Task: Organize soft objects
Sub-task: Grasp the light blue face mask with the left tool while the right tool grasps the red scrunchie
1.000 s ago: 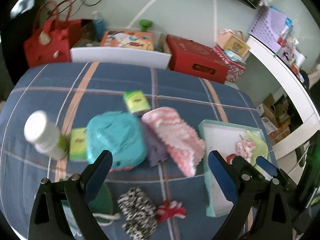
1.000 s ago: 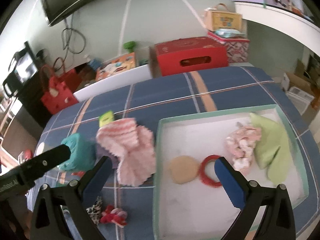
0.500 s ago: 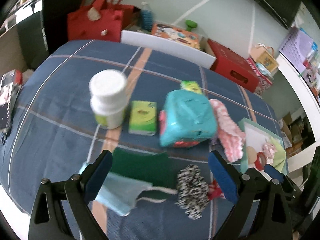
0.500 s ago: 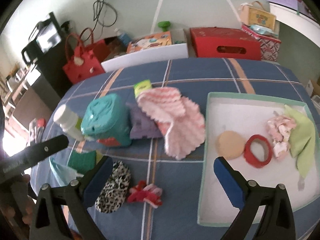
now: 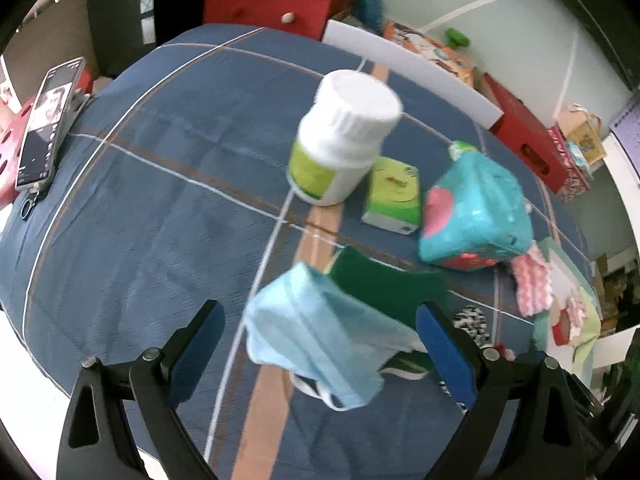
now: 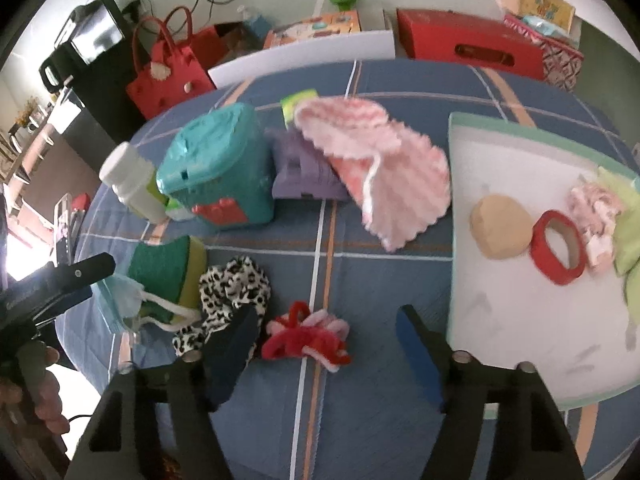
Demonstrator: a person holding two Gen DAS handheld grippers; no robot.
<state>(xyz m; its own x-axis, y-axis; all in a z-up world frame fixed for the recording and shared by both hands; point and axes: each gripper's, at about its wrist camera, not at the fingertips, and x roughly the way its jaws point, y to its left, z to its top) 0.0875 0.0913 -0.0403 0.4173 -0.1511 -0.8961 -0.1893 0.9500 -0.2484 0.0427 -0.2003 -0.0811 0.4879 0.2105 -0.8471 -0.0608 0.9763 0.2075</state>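
Observation:
A light blue face mask (image 5: 320, 340) lies on a green sponge (image 5: 384, 284) on the blue plaid cloth. My left gripper (image 5: 320, 332) is open, its jaws either side of the mask. My right gripper (image 6: 324, 336) is open around a red and pink yarn bow (image 6: 306, 338). A leopard-print scrunchie (image 6: 232, 296) lies left of the bow. A pink knitted cloth (image 6: 376, 164) lies over a purple cloth (image 6: 304, 168). The teal-rimmed tray (image 6: 516, 320) holds a tan puff (image 6: 500, 232), a red ring (image 6: 558, 252), a pink scrunchie (image 6: 596, 212) and a green cloth (image 6: 628, 232).
A white pill bottle (image 5: 344, 136), a green tissue packet (image 5: 394, 196) and a teal wipes pack (image 5: 476, 216) stand behind the mask. A phone (image 5: 46, 120) lies at the table's left edge. A red bag (image 6: 168, 72) and red box (image 6: 468, 44) sit behind the table.
My left gripper has swung left and down onto the mask and sponge. My right gripper has dropped toward the yarn bow, which now sits between its jaws.

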